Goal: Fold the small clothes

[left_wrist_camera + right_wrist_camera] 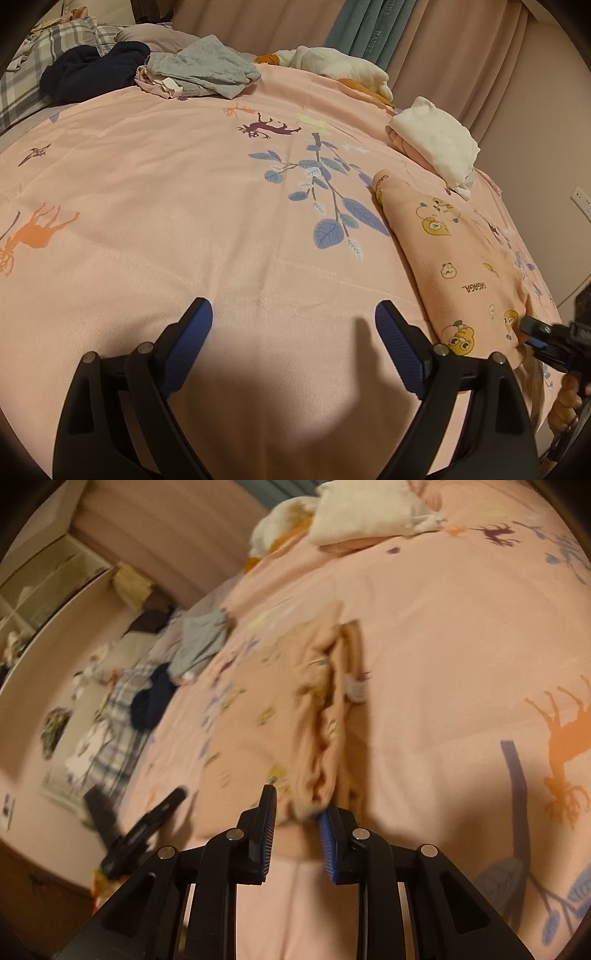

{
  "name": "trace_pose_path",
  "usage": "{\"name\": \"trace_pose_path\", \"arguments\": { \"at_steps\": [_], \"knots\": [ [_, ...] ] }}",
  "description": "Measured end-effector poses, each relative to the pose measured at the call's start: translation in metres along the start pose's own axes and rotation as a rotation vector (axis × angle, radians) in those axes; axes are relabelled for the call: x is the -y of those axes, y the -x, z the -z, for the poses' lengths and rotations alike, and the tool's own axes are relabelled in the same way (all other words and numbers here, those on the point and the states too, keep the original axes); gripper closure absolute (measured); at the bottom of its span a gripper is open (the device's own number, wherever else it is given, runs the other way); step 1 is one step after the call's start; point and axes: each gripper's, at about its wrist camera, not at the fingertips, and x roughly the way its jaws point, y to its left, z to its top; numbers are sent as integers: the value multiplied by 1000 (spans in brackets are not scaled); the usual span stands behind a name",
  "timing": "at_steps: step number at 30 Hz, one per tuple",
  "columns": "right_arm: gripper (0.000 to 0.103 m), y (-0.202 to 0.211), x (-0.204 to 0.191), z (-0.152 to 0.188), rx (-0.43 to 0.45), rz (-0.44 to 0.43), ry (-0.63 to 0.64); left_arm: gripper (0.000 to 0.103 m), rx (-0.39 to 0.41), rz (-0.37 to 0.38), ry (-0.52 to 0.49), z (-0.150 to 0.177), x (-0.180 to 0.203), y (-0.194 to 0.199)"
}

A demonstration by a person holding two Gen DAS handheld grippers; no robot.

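A peach garment (454, 254) with cartoon prints lies folded lengthwise on the right side of the pink bedspread (184, 221). My left gripper (293, 314) is open over bare bedspread to the garment's left, with nothing between its fingers. My right gripper (526, 326) comes in from the right edge at the garment's near end. In the blurred right wrist view, the garment (258, 709) stretches away with its layered edges showing, and its near end is bunched between the pads of my right gripper (300, 801), which is shut on it. One of the left gripper's fingers (173, 799) shows at the lower left.
A folded white pile (439, 147) sits beyond the garment near the bed's right edge. Grey clothes (207, 70), a navy garment (92, 70) and a plaid pillow (22, 74) lie at the far end. Curtains (369, 29) hang behind. A person's hand (565, 402) holds the right gripper.
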Motion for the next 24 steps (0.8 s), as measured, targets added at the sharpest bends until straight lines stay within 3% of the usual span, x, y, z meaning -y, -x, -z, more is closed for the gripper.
{"name": "trace_pose_path", "arguments": {
  "at_steps": [3,5,7,14,16,19,22,23,24],
  "knots": [
    [77,-13,18,-6,13,-93,-152,13,0,0,1,0,0,0],
    [77,-16,14,-7,33,-94,-134,13,0,-1,-1,0,0,0],
    [91,-15,8,-6,63,-69,-96,12,-1,-1,-1,0,1,0],
    [95,2,0,-1,108,-289,-192,12,-7,-15,-14,1,4,0],
    [95,5,-5,3,95,-311,-201,12,-8,-19,-18,1,5,0],
    [95,6,-6,13,91,-250,-199,12,-9,-20,-18,1,6,-1],
    [95,-6,7,20,71,-63,-216,12,-9,-22,-19,1,6,0],
    [95,-11,13,23,51,-38,-229,12,-9,-23,-20,1,6,0],
    [95,-11,15,25,49,-69,-243,12,-8,-24,-21,1,6,0]
  ]
}}
